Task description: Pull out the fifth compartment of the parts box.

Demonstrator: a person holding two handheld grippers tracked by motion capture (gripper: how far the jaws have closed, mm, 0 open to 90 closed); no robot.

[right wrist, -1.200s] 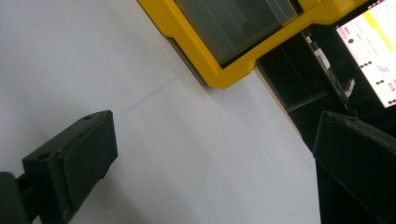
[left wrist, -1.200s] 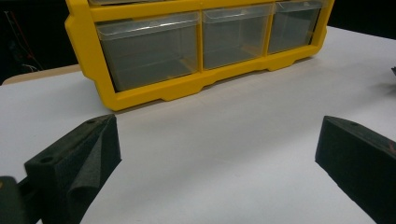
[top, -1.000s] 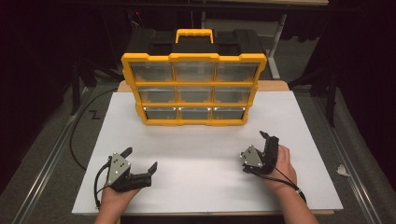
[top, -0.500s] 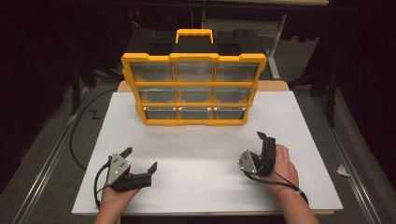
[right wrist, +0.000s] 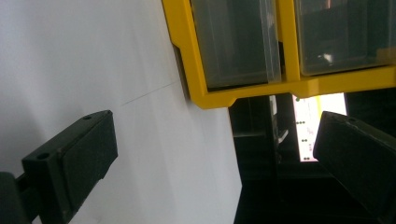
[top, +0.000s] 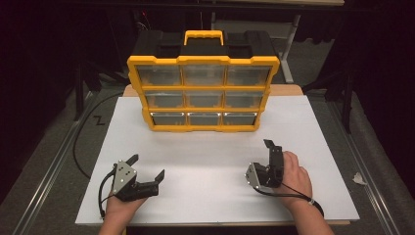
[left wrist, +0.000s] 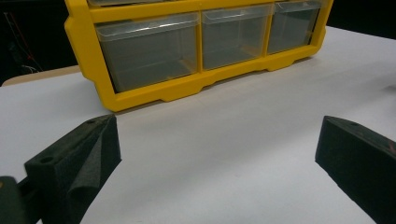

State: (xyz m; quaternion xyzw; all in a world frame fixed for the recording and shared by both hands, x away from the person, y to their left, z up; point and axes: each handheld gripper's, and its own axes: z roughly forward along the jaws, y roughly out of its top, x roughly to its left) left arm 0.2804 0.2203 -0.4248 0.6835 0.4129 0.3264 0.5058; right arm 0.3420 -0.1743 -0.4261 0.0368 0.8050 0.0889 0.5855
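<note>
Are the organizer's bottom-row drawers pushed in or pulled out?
Pushed in: the bottom-row drawers sit flush with the organizer frame.

Left tongs (top: 148, 167): black body, grey three-cornered plate on top, black cable looping behind. Right tongs (top: 268, 155): same black build and grey plate. Blocky black jaws carry small round holes.

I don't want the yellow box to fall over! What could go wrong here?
The drawer organizer stands upright and tall, so tugging a high drawer might tip it forward. The clear drawers look smooth and could slip from the fingers. The right gripper is turned sideways, so it might meet a drawer crooked.
</note>
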